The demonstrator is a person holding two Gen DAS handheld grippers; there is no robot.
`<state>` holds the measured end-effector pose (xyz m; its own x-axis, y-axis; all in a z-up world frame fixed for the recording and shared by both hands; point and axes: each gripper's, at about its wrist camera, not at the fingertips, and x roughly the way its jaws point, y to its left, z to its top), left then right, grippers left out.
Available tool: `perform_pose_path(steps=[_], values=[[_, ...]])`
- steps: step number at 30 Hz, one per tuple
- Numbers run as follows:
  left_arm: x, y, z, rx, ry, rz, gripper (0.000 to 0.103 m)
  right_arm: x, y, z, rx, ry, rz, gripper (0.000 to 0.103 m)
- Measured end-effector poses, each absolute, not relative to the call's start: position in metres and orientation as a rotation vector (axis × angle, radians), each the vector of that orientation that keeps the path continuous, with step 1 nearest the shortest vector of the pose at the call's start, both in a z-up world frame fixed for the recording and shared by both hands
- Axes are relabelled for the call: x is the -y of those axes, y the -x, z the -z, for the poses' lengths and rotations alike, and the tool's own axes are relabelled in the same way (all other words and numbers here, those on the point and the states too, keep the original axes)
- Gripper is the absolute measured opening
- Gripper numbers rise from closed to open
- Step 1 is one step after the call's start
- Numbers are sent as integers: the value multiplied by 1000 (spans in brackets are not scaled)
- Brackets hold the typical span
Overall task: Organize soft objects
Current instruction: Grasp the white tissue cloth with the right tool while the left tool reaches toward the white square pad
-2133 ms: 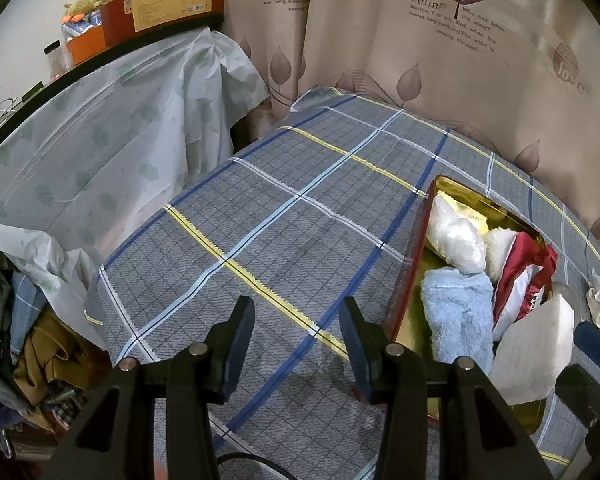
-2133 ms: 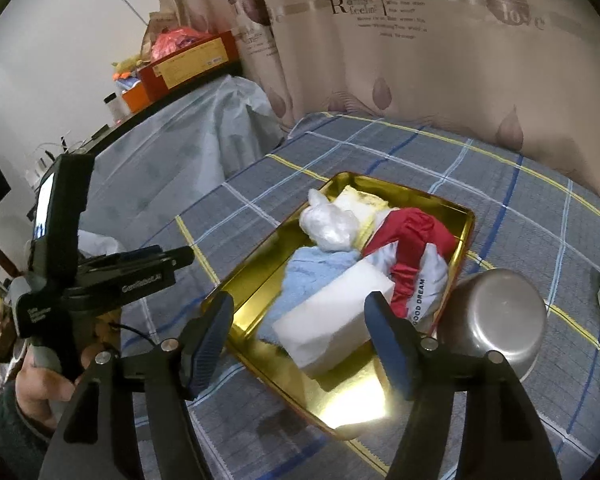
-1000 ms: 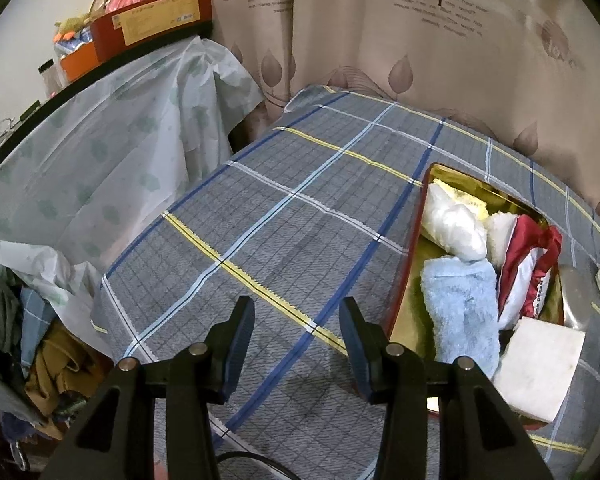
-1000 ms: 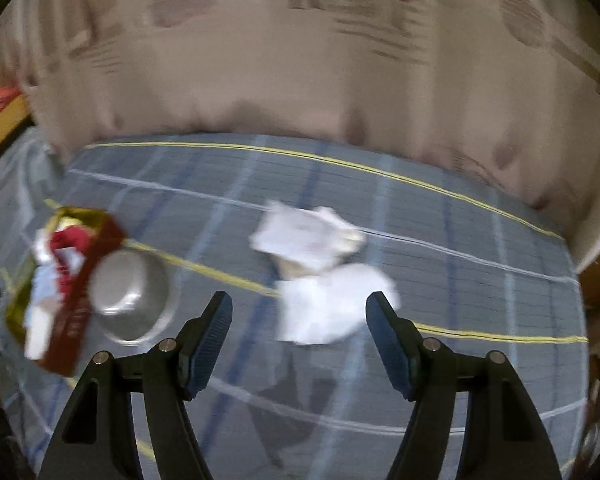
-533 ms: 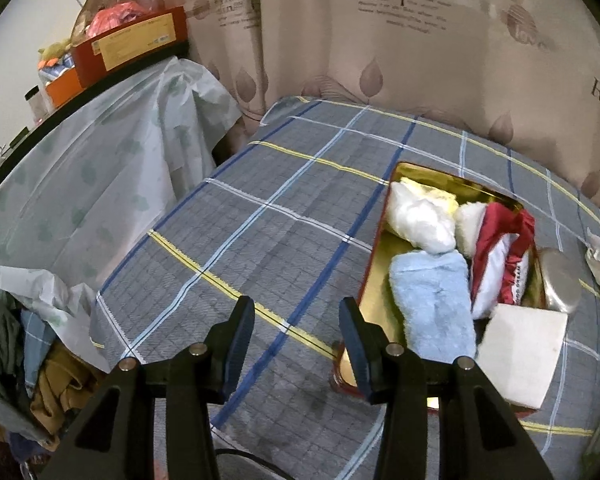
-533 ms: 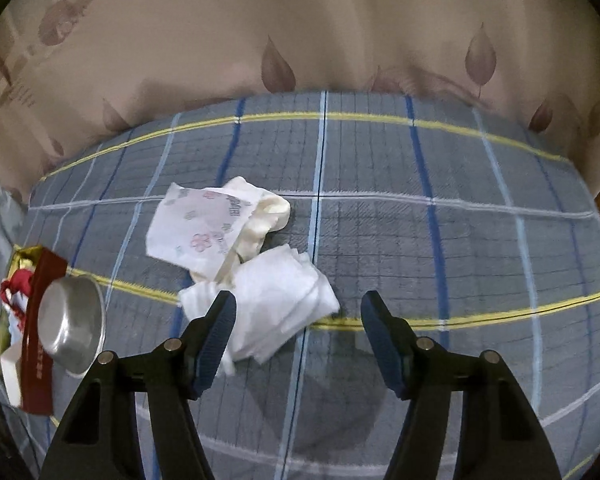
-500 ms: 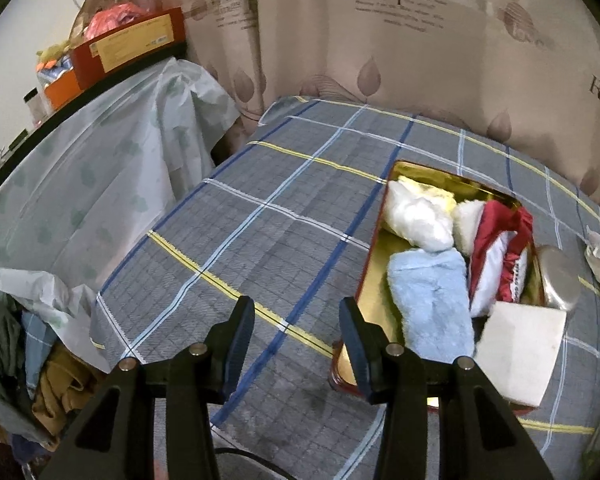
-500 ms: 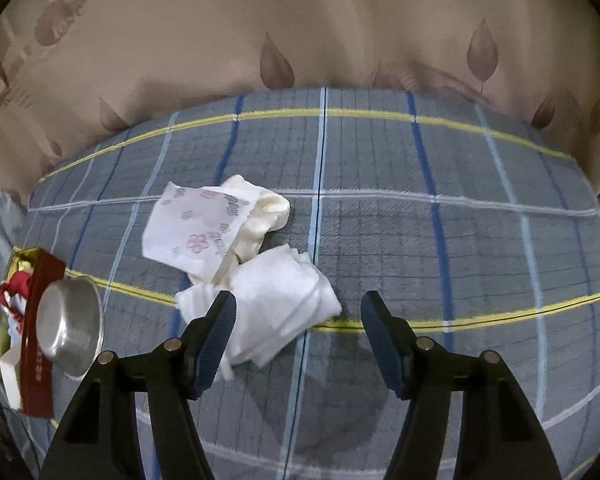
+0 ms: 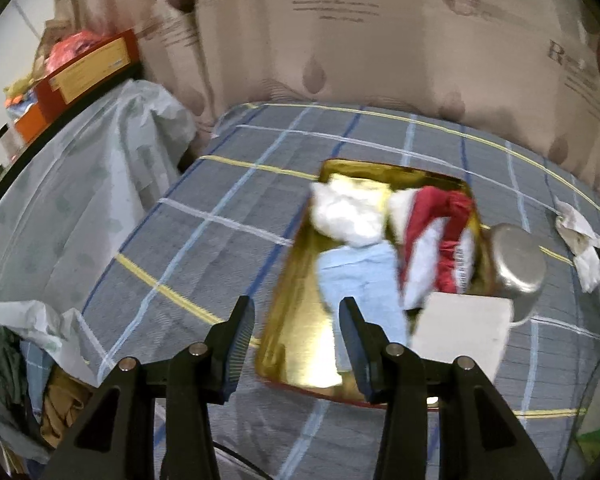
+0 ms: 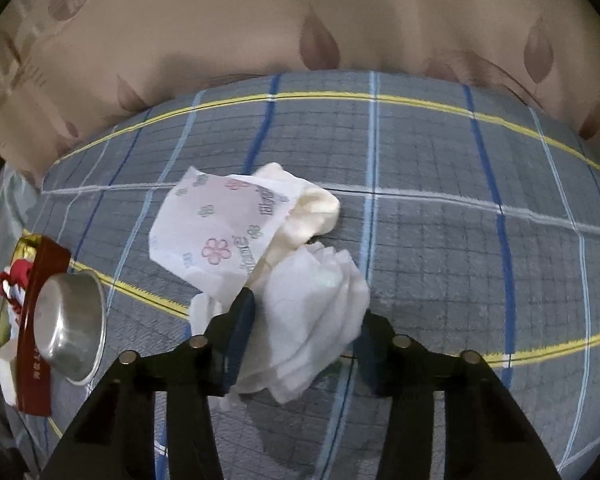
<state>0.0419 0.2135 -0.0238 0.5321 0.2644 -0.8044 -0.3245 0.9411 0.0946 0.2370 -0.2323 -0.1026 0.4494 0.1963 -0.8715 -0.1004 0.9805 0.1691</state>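
While the right gripper [image 10: 304,328] closes its jaws around the crumpled white tissue [image 10: 312,316] on the checked cloth [image 10: 440,240], the wad sits between the pads, its long axis running from low near the fingers up and away. Just behind it lies a flower-printed wrapper [image 10: 216,228]. The left gripper [image 9: 296,336] hangs open and empty over the gold tray [image 9: 300,320], which stretches lengthwise away, full of soft things.
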Motion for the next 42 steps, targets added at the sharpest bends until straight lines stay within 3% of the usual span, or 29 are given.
perform_pose_path(steps=[2, 7, 18, 25, 42], values=[[-203, -45, 22, -947, 66, -325, 45, 230, -236, 101, -1076, -84, -191, 28], [-179, -51, 19, -947, 40, -274, 45, 227, -226, 94, -1054, -94, -255, 21], [-131, -60, 16, -943, 38, -141, 45, 196, -178, 59, -992, -51, -409, 20], [-84, -76, 13, -942, 19, -15, 45, 233, -156, 36, -938, -95, -346, 20], [32, -133, 41, -1018, 70, 291, 45, 354, -132, 91, -890, -68, 28, 20]])
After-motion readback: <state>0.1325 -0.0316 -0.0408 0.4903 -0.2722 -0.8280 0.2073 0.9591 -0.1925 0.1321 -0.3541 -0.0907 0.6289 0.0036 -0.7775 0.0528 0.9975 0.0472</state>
